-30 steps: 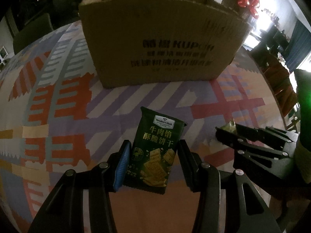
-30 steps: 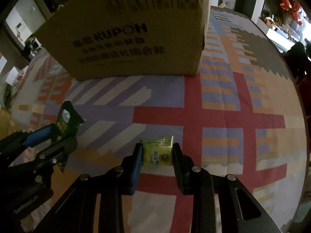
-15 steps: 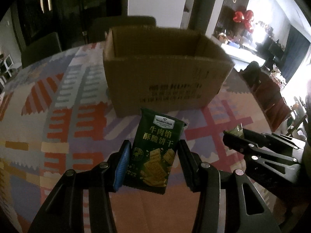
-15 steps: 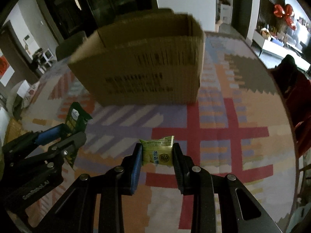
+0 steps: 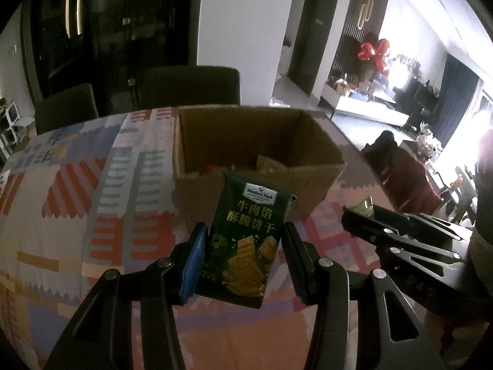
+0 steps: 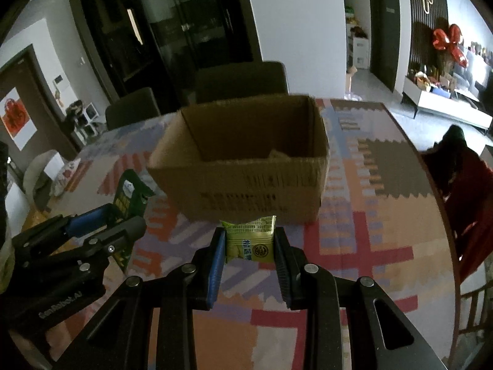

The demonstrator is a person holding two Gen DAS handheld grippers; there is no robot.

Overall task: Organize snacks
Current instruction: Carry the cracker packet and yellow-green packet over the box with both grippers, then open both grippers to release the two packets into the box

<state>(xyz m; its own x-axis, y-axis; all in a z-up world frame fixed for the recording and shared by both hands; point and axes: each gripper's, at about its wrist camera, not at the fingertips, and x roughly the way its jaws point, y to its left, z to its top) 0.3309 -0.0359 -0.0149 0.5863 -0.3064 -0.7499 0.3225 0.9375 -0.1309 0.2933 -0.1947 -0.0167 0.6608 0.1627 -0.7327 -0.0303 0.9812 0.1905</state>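
My left gripper (image 5: 243, 240) is shut on a dark green cracker packet (image 5: 246, 237), held upright above the patterned tablecloth. My right gripper (image 6: 249, 243) is shut on a small yellow-green snack packet (image 6: 250, 242). Both hang in the air in front of an open cardboard box (image 5: 262, 166), whose inside shows a few packets at the bottom. In the left wrist view the right gripper (image 5: 360, 212) sits to the right with its packet edge showing. In the right wrist view the left gripper (image 6: 123, 212) and green packet (image 6: 131, 194) are at the left.
The box (image 6: 246, 166) stands mid-table on a colourful patterned cloth (image 6: 363, 246). Dark chairs (image 6: 240, 80) stand behind the table's far edge. A red chair (image 6: 468, 185) is at the right side. Bare cloth lies between the grippers and the box.
Both grippers have risen with their packets. The box, earlier seen from the side, now shows its open top and inside. The grips are unchanged.
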